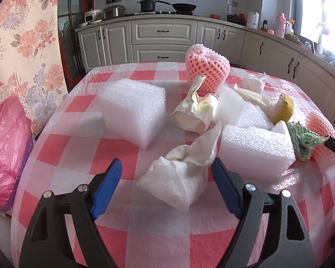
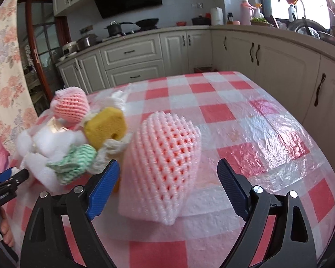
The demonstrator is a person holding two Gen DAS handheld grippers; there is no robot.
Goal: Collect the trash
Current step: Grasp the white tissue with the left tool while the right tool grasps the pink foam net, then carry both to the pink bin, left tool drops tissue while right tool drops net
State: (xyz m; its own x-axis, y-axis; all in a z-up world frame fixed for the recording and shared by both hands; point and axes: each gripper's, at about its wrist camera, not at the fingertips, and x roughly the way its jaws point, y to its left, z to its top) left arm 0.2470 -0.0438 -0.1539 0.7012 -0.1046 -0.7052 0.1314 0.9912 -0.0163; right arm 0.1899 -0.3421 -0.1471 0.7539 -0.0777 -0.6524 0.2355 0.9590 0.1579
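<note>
— Blue pads of the left tool [image 1: 166, 179] are seen first, spread wide on each side of a crumpled white tissue [image 1: 178, 176] on the counter [image 1: 82, 147]. Nothing is squeezed yet.

— And the right tool [image 2: 168, 184]?

— It is spread too, empty, around a pink foam net [image 2: 167, 169]. More trash is piled close by.

— Which step is this?

— Probably the grab. Next, each tool must be lowered and closed softly. A pink bag [image 1: 6, 156] waits at the counter's edge.
</note>
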